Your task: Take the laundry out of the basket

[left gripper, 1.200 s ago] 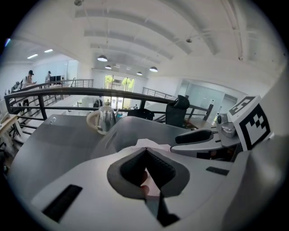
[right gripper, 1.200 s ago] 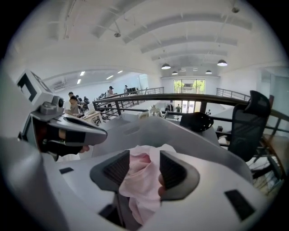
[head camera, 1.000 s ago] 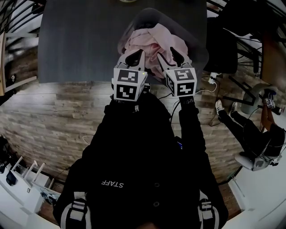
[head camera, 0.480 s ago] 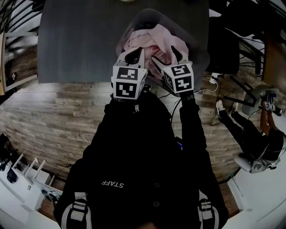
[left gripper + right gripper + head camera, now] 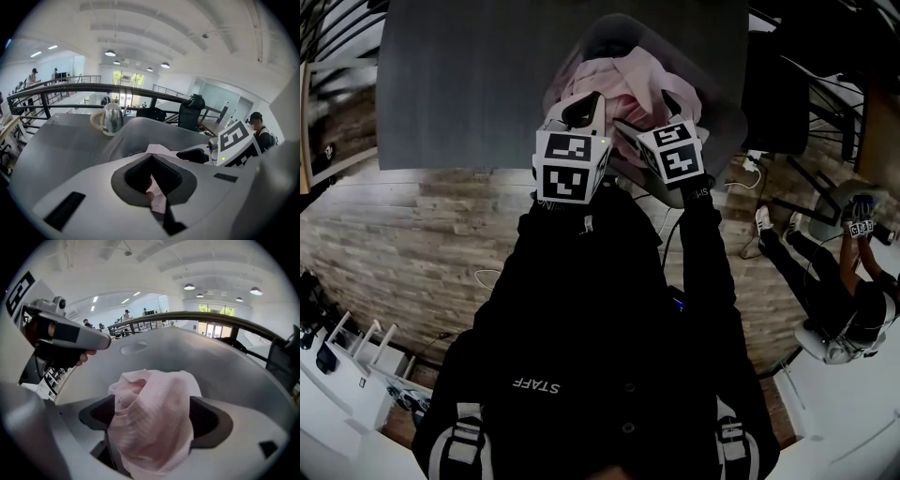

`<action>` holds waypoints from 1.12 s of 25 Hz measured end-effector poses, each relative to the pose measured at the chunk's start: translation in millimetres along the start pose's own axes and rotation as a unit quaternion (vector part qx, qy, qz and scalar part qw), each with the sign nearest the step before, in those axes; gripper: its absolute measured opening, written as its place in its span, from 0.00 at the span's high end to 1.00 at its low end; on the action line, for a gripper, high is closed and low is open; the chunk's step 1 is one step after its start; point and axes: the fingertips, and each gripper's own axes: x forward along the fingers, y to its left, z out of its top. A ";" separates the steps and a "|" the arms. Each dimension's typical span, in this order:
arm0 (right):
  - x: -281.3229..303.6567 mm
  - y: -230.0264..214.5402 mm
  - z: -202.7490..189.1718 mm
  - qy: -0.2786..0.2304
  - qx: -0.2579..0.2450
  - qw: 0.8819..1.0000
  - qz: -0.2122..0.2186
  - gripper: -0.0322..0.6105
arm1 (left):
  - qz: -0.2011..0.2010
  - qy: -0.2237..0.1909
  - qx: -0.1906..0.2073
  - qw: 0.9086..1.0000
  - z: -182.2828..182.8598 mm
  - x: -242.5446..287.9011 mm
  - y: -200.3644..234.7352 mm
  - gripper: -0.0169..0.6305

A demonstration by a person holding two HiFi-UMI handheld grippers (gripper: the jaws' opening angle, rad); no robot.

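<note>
A grey plastic basket stands on the dark table with pink laundry heaped in it. My left gripper is at the basket's near rim, shut, with a fold of pink cloth pinched between its jaws. Beside it, my right gripper reaches over the heap. Its jaws are opening, and a bunch of pink cloth lies loosely between them. The basket wall curves behind the cloth.
A metal kettle stands on the table beyond the basket. A black chair is at the table's right. A seated person and cables are on the wooden floor to the right. White shelving is at lower left.
My right gripper has moved a little forward over the laundry and its jaws have spread wider. The left gripper has barely shifted and stays shut.
</note>
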 end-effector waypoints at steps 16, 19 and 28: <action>56.6 -3.6 -38.0 0.076 0.006 0.997 0.012 0.07 | 0.012 0.005 0.002 1.000 0.7 0.4 9.1 0.98; 60.0 -1.7 -40.9 0.080 -0.001 0.997 0.012 0.09 | 0.014 0.003 0.002 1.000 0.2 -0.2 9.9 0.98; 55.8 0.8 -40.7 0.070 -0.038 0.997 0.004 0.50 | 0.007 -0.009 -0.016 1.000 0.5 -7.5 5.5 0.98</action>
